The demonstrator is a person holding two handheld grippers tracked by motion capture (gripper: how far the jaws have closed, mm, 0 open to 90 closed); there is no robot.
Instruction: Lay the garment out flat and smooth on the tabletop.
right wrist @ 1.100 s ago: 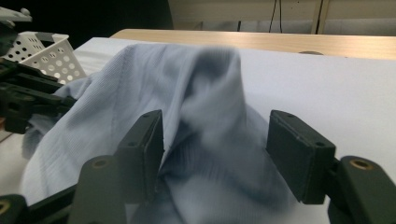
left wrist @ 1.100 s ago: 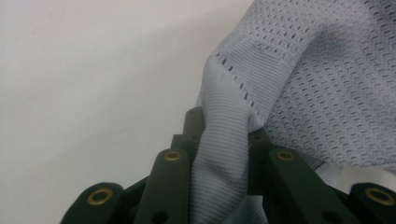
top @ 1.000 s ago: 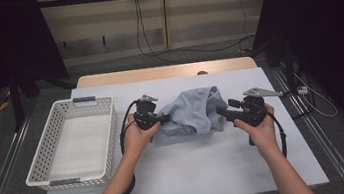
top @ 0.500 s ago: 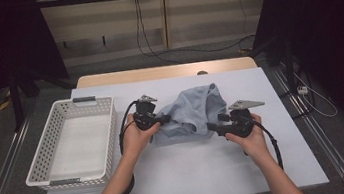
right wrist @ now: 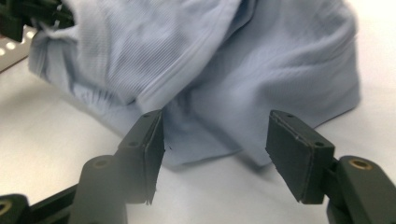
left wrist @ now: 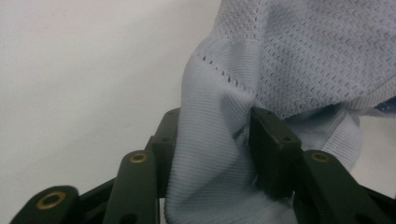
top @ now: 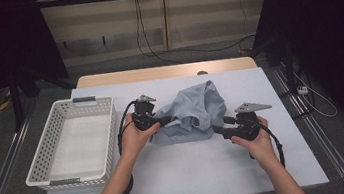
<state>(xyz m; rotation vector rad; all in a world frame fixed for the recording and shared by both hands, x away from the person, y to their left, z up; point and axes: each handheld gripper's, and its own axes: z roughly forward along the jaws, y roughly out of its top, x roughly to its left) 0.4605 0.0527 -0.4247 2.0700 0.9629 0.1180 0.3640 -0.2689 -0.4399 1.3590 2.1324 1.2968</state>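
A pale blue knitted cloth [top: 192, 109] lies bunched on the white table [top: 195, 174]. My left gripper [top: 165, 121] is at the cloth's left edge. In the left gripper view a thick fold of the cloth [left wrist: 280, 56] still sits between the pads of the left gripper [left wrist: 212, 126], whose jaws have just been opening and now stand loosely apart around it. My right gripper [top: 217, 130] is low at the cloth's near right edge. In the right gripper view the right gripper [right wrist: 215, 135] stands open, with the cloth [right wrist: 257, 60] just beyond its tips and nothing pinched.
A white plastic basket [top: 42, 164] stands on the table's left side, with nothing in it. Bare table lies in front of the cloth and to its right. Black cables trail from both grippers. Dark curtains and a metal frame flank the table.
My right gripper has sunk and come closer to the person, along the cloth's right edge. The cloth's right side has dropped lower. The left hand has stayed put.
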